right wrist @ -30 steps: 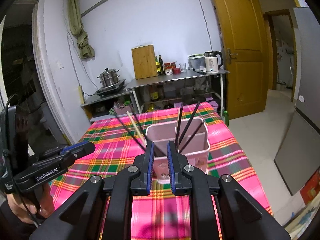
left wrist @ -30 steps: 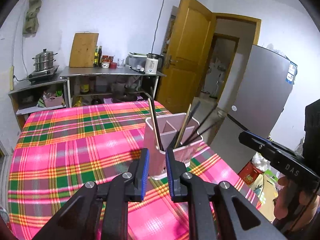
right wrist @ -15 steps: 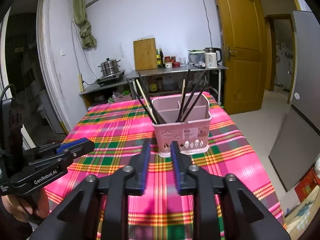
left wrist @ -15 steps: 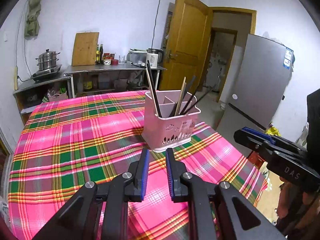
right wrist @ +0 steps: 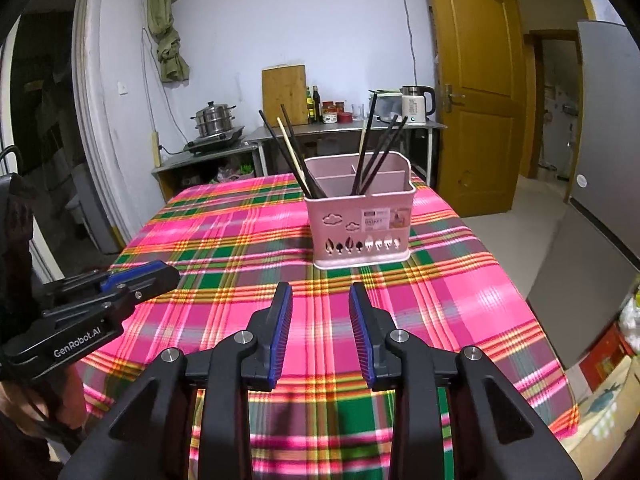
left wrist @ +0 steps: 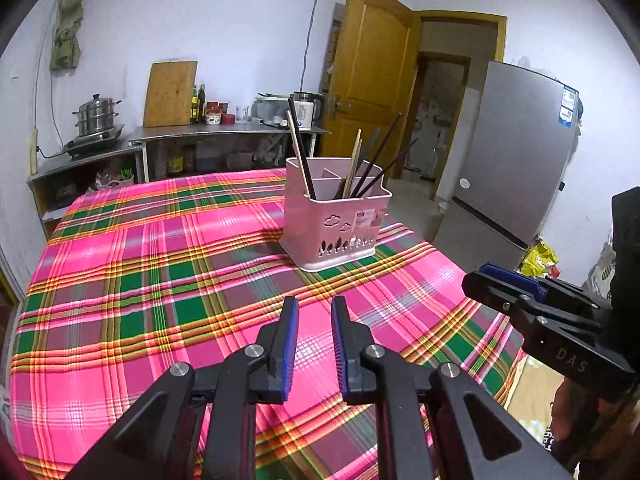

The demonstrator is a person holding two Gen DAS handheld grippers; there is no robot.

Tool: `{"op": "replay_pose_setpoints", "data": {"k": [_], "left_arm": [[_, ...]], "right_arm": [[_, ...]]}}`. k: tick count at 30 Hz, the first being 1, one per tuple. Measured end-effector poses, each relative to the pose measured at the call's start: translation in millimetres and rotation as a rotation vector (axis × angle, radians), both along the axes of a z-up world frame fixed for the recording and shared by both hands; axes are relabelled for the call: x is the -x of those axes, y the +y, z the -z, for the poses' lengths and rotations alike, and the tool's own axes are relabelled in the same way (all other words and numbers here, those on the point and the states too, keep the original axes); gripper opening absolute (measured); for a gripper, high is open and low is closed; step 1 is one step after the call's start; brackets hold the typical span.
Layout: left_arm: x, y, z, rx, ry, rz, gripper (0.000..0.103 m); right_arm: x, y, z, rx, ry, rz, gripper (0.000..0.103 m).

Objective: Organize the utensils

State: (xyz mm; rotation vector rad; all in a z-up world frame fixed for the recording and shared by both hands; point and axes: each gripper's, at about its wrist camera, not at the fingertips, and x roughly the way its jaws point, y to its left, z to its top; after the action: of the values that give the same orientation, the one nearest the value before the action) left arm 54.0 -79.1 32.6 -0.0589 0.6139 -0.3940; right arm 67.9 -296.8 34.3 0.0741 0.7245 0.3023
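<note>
Pink plaid tablecloth (right wrist: 224, 240), pink divided utensil basket (right wrist: 360, 224) upright ahead of both grippers, black and wooden chopsticks (right wrist: 372, 152) leaning inside, left gripper (left wrist: 315, 340) narrowly parted, right gripper (right wrist: 320, 332) wider, both empty.

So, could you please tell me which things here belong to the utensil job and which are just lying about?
Part of the job:
- pink utensil basket
- chopsticks standing in it
- left gripper, open
- right gripper, open

Just lying about:
- cutting board
- steamer pot
- kettle
- fridge
</note>
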Motion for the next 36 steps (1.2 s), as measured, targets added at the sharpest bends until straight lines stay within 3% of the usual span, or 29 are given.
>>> {"op": "replay_pose_setpoints", "data": {"k": [36], "left_arm": [[5.2,-1.5,-2.1,-0.001,-0.019,-0.004,0.016]], "right_arm": [[2.7,0.7,-4.4,0.009,0.0,0.009,0.03]]}}
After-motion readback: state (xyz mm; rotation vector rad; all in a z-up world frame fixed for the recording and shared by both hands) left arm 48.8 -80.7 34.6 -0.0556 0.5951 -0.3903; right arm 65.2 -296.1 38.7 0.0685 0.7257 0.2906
